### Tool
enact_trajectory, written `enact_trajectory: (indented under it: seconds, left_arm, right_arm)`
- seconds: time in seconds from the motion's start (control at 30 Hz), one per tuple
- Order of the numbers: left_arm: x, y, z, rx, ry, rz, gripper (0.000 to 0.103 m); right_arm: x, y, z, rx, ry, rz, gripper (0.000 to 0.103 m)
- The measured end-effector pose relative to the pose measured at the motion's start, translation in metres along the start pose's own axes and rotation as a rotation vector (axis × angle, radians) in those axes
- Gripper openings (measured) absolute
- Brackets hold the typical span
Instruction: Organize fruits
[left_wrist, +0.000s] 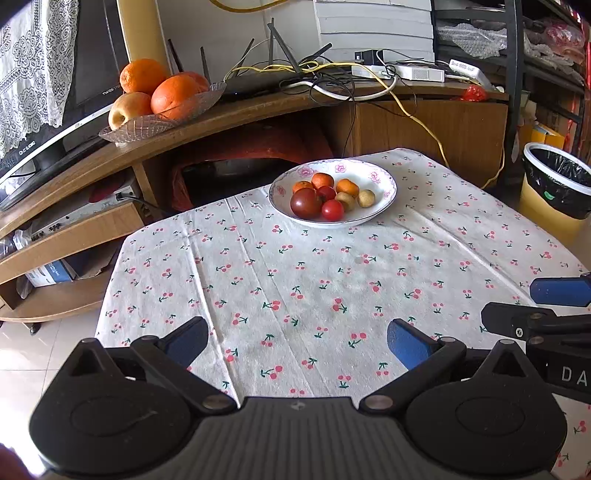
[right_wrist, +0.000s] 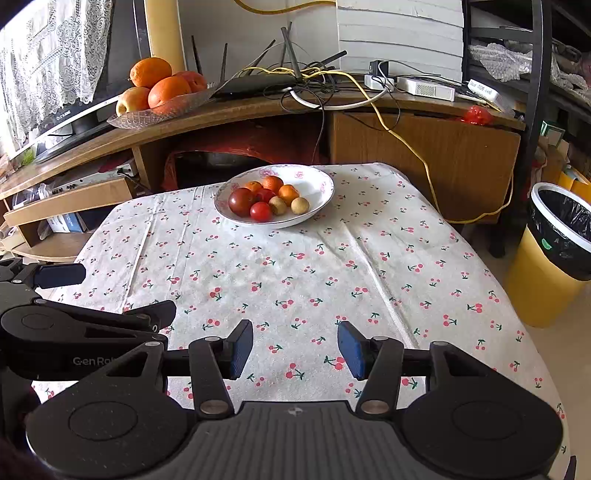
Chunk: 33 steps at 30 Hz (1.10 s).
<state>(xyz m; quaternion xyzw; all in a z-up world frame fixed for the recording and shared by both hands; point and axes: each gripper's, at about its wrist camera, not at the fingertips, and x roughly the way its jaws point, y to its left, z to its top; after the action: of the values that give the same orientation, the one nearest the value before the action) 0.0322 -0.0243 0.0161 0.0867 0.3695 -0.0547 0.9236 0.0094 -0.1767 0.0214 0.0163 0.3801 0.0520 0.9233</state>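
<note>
Left claw (left_wrist: 297, 341): wide open, blue pads far apart, holding nothing; it hangs over the near edge of the counter and touches no fruit.
Right claw (right_wrist: 295, 349): open, with a narrower gap than the left one, holding nothing; it hangs over the near part of the counter.
Claws together: side by side at the near edge; each shows at the border of the other's view.
Counter (left_wrist: 332, 280): covered by a white cloth printed with small red cherries, creased in long folds.
Bowl (left_wrist: 386, 184): white with a pink flower rim, at the far edge of the counter, well apart from both claws.
Fruits (left_wrist: 325, 195): all inside the bowl, packed together and touching.
Large tomato (left_wrist: 306, 202): dark red, at the near left of the pile.
Small tomato (left_wrist: 332, 210): bright red, just right of the large one.
Tangerines (left_wrist: 347, 187): three, at the far side of the pile.
Brown fruits (left_wrist: 366, 198): two small round ones, at the right of the pile.
Glass dish (left_wrist: 147, 127): on the wooden shelf beyond the counter, far left, holding oranges (left_wrist: 173, 96) and an apple (left_wrist: 129, 107).
Bin (left_wrist: 556, 188): yellow, black liner, on the floor to the right.
</note>
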Motion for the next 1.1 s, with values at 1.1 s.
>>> enact_trajectory:
  seconds: [1.1]
  left_arm:
    - [-0.015, -0.001, -0.013, -0.012, 0.004, -0.024, 0.103]
  right_arm:
    - [-0.015, 0.006, -0.013, -0.006, -0.008, -0.011, 0.048]
